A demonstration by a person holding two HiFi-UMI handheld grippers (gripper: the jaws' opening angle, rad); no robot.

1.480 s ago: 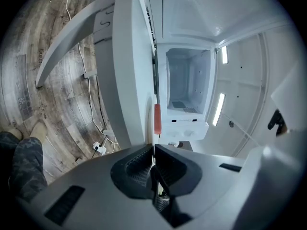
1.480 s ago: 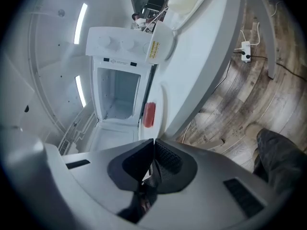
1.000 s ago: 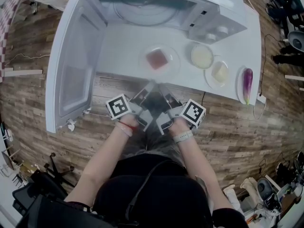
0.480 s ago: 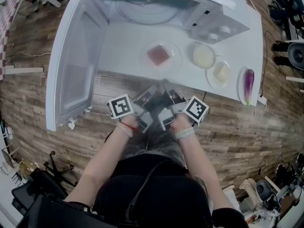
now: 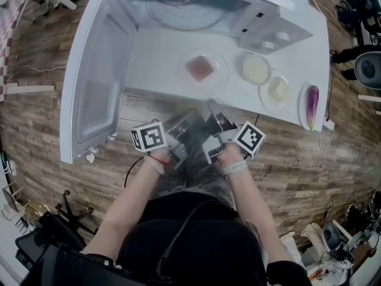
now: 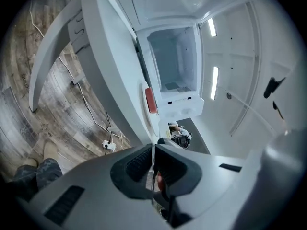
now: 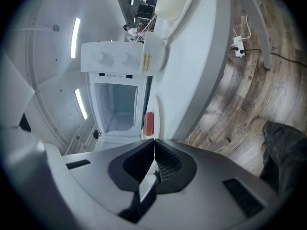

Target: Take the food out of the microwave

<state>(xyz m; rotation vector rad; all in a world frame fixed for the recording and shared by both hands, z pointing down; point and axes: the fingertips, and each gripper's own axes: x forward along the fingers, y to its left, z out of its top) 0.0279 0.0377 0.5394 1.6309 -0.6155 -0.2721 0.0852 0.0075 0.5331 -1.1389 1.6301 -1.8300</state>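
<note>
The left tool (image 5: 190, 115) has its two jaws pressed together, and nothing sits between them. The right tool (image 5: 210, 105) is closed tight too, and it is empty as well. Each tool is held in one hand, and the two tools are side by side, close to each other. They point at the near edge of the tabletop (image 5: 155, 64). The tip of the right tool is just at that edge. The tip of the left tool is a little short of it, over the wood floor (image 5: 286, 165).

Past the tools, in the middle of the white tabletop, is a clear plate (image 5: 219, 75). A square piece of red food (image 5: 200, 68) lies on that plate. The plate and the food are outside the microwave (image 5: 262, 16), just in front of its open mouth. No tool touches them.

To the right of the clear plate is a round bowl (image 5: 256, 69) with something pale in it. Beside the bowl, closer to the near edge, is a small plate (image 5: 266, 100) with a pale yellow piece on it. A purple eggplant (image 5: 311, 103) lies near the near right corner of the tabletop.

The microwave stands along the far edge of the tabletop. Its door (image 5: 98, 82) is swung wide open at the left side. Inside, the round glass tray (image 5: 178, 18) is bare. Both gripper views look into the open white box, and the red food shows in front of it.
</note>
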